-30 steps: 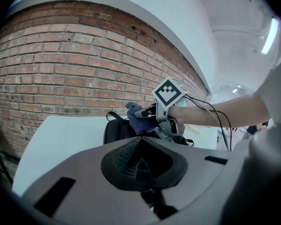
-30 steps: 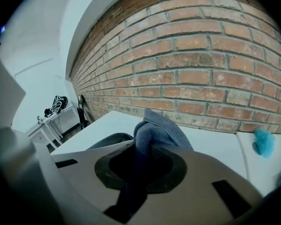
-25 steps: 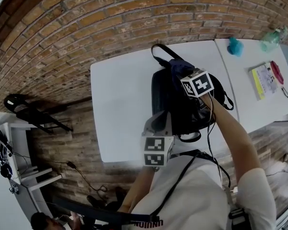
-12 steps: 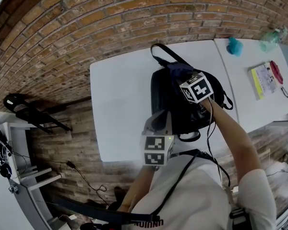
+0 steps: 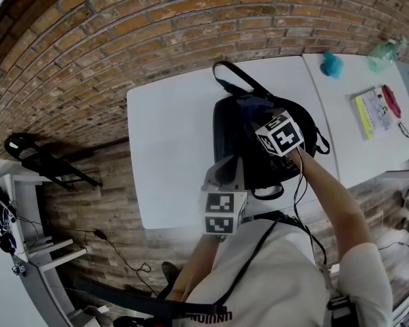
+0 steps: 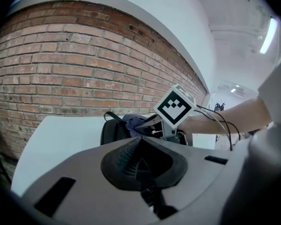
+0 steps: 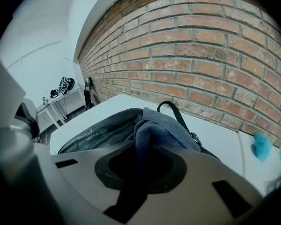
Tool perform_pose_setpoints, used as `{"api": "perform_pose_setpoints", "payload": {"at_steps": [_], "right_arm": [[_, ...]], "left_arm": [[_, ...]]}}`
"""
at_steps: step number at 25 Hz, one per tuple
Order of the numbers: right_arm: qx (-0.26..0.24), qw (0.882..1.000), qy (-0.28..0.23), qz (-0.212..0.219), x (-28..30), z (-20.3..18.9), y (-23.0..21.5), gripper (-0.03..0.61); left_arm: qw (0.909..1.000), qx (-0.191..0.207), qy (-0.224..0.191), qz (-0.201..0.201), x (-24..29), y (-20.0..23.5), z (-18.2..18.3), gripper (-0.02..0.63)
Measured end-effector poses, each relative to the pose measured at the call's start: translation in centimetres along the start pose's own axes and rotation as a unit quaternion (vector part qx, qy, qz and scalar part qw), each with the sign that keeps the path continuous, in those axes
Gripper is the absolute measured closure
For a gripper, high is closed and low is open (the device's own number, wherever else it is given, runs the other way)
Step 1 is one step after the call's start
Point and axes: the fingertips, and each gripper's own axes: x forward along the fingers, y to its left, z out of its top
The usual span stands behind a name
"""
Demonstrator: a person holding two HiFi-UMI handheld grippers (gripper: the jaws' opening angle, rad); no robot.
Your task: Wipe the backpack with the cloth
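Head view steeply overhead; gripper views low, near, sharing backpack [image 5: 229,136]

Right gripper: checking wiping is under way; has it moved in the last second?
Yes: the right gripper, gripping the cloth, slid along the backpack, away from the wall.

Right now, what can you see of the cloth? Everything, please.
The cloth is blue-grey and soft, like towel fabric, and it is bunched into thick folds. One gathered end runs down into the right tool, whose jaws are shut on it. The rest lies draped on top of the black backpack, which sits on the white table. Nothing else appears to touch it.
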Motion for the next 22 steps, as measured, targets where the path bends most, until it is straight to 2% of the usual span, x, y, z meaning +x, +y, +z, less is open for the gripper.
{"api": "perform_pose_setpoints", "payload": {"at_steps": [9,22], "right_arm": [[-0.013,1.000,0.005,0.015,-1.4,-1.6,1.8,0.540],[-0.063,0.998,0.022,0.021,-2.8,-3.4,4.5,0.540]], "left_arm": [[1.0000,-0.002,-0.001,0.001,-0.3,-0.1,0.0,0.609],[1.0000,-0.007,-0.002,0.004,-0.3,0.0,-0.1,0.609]]}}
